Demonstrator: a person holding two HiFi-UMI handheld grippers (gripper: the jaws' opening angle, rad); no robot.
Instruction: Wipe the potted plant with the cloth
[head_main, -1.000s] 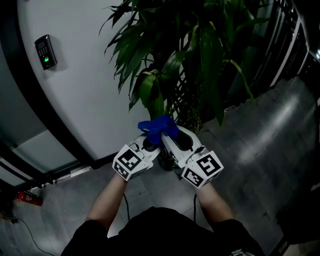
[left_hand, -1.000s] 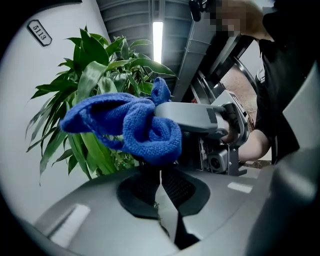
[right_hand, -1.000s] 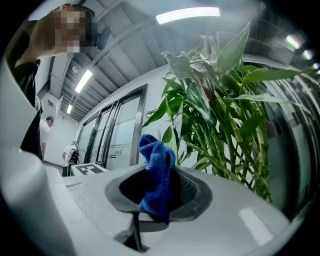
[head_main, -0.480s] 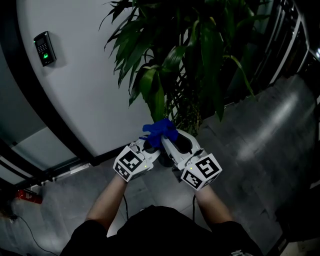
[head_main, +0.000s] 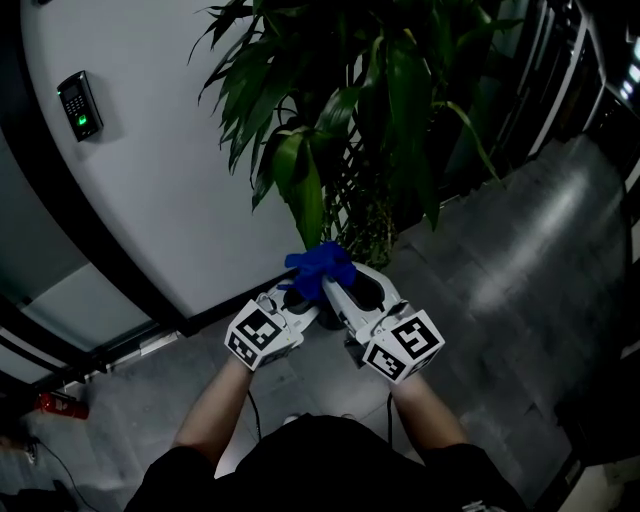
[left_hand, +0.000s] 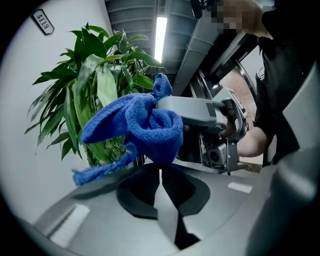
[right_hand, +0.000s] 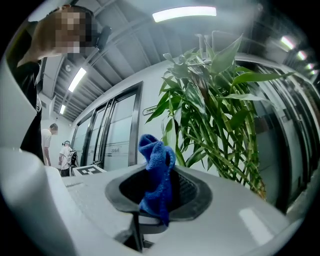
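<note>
A tall potted plant (head_main: 350, 100) with long green leaves rises in front of me against the wall. It also shows in the left gripper view (left_hand: 95, 90) and the right gripper view (right_hand: 220, 100). Just below its lowest leaves is a bunched blue cloth (head_main: 320, 268). My right gripper (head_main: 328, 284) is shut on this cloth (right_hand: 155, 160), which stands up between its pads (right_hand: 190, 192). My left gripper (head_main: 300, 293) sits close beside it, tips almost touching. Its jaws (left_hand: 160, 172) are shut just under the cloth (left_hand: 145, 125), with nothing seen between them.
A curved white wall (head_main: 150, 170) with a keypad reader (head_main: 77, 105) stands at the left. Grey glossy floor (head_main: 530, 260) spreads to the right, bounded by dark railings (head_main: 575, 70). Two people (right_hand: 59, 150) stand far off in the right gripper view.
Both grippers stay together on the cloth with the same grip. The head view has shifted slightly, so the plant and keypad sit a little further left and up.
</note>
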